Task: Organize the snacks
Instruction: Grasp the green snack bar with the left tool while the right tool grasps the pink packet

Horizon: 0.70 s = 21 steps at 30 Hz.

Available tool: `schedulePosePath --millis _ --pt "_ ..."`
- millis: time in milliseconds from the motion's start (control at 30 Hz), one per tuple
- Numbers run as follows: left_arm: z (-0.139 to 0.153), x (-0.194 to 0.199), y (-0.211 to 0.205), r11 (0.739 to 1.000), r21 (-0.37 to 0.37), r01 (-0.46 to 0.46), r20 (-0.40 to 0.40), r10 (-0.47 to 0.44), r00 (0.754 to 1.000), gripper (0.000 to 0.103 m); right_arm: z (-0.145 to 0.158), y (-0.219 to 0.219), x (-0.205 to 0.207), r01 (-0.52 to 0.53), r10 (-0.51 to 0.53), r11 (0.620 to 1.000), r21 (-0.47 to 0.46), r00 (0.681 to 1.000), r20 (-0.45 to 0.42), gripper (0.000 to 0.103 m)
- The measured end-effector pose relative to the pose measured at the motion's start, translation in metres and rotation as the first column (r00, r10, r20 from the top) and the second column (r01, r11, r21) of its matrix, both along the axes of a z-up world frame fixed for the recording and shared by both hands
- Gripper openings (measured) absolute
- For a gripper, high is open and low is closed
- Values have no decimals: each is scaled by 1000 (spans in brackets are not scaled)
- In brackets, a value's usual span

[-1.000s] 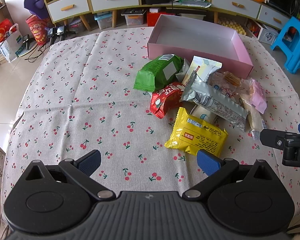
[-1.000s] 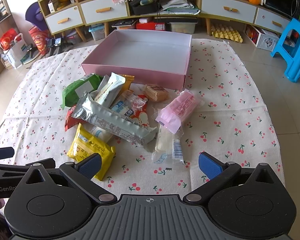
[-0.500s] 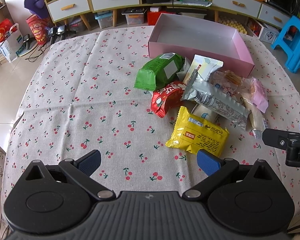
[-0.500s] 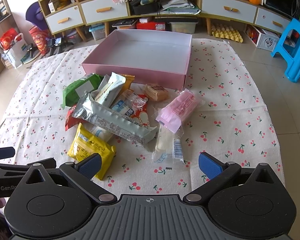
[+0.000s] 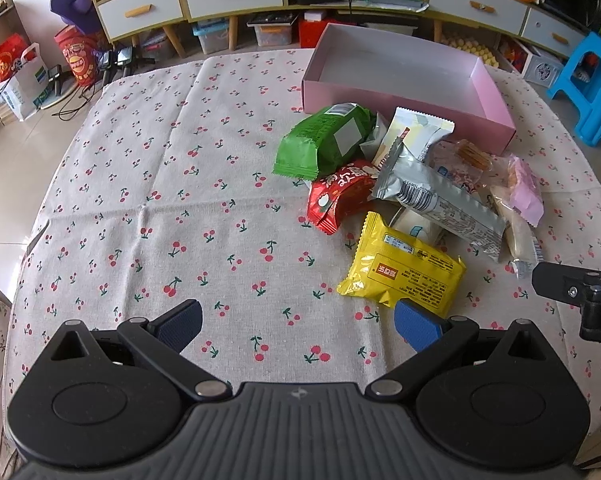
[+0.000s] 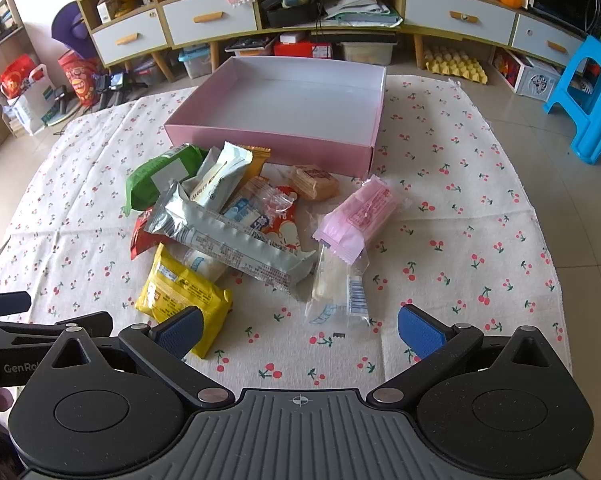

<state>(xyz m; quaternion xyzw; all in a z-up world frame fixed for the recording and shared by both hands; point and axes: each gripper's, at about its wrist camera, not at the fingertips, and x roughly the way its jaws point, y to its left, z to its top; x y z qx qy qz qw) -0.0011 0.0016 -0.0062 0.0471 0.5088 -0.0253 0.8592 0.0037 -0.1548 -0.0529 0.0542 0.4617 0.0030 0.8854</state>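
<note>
A pile of snack packets lies on the cherry-print cloth in front of an empty pink box (image 5: 404, 98) (image 6: 268, 144). It holds a green packet (image 5: 324, 140) (image 6: 156, 178), a red packet (image 5: 340, 196), a long silver packet (image 5: 436, 200) (image 6: 236, 240), a yellow packet (image 5: 400, 270) (image 6: 180, 296), a pink packet (image 6: 360, 214) and a clear packet (image 6: 336, 292). My left gripper (image 5: 296, 324) is open and empty, with the yellow packet just beyond its right finger. My right gripper (image 6: 300, 332) is open and empty, just short of the clear packet.
The cloth (image 5: 160, 200) covers a round table. The right gripper's body (image 5: 576, 288) shows at the right edge of the left wrist view. Behind the table stand drawer cabinets (image 6: 204, 20), storage bins, bags and a blue stool (image 6: 588, 96).
Both grippers have drifted only slightly; the scene sits a little lower in the left wrist view. Nothing was taken hold of or moved.
</note>
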Motion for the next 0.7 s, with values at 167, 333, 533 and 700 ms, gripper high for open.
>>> schedulePosePath --millis 167,333,533,700 --pt "-1 3 2 1000 -11 8 -4 -8 1000 103 1 -2 0 4 -4 1000 -4 1000 6 103" --pt "2 6 3 999 -19 37 28 -36 999 103 5 -9 4 16 -16 1000 1 1000 25 103" --pt "8 19 11 996 -67 53 45 -50 998 102 10 -22 13 21 -20 1000 -12 997 71 103" --pt "13 37 16 990 -113 87 23 -85 996 102 10 -51 27 78 -83 994 77 995 57 103"
